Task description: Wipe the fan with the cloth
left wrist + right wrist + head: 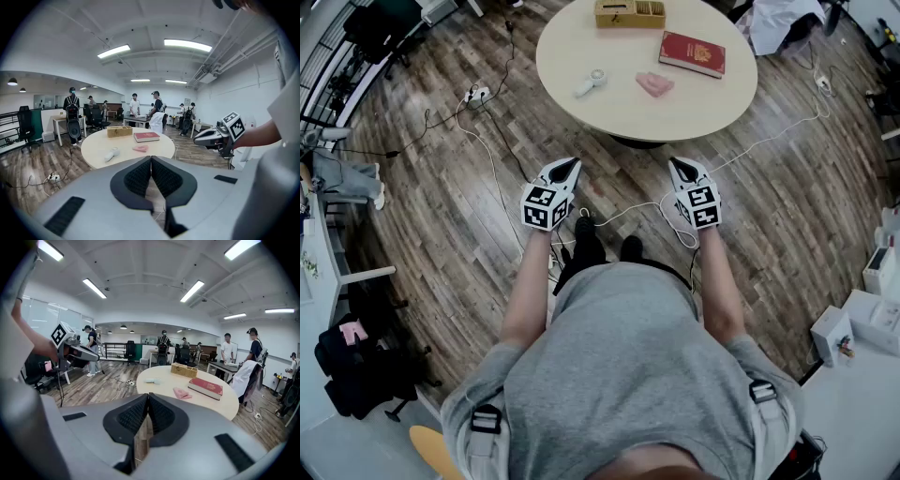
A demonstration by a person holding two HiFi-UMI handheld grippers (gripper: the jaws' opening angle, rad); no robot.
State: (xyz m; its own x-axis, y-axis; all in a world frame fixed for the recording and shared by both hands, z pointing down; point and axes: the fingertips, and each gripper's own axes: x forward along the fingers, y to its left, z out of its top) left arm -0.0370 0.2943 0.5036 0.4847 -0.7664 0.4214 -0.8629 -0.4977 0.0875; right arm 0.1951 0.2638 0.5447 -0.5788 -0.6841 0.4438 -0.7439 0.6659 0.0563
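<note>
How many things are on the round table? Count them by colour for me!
White: 1, the fan
Pink: 1, the cloth
Red: 1, the book
Tan: 1, the box
Total: 4

table (pixel 581 47): smooth, matt | floor (pixel 441 187): wood planks | cloth (pixel 654 84): soft fabric | fan (pixel 591 83): smooth plastic

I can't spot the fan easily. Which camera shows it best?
Head view: it looks down on the white fan, head and handle clear on the table. Both gripper views show it small, low and side-on.
</note>
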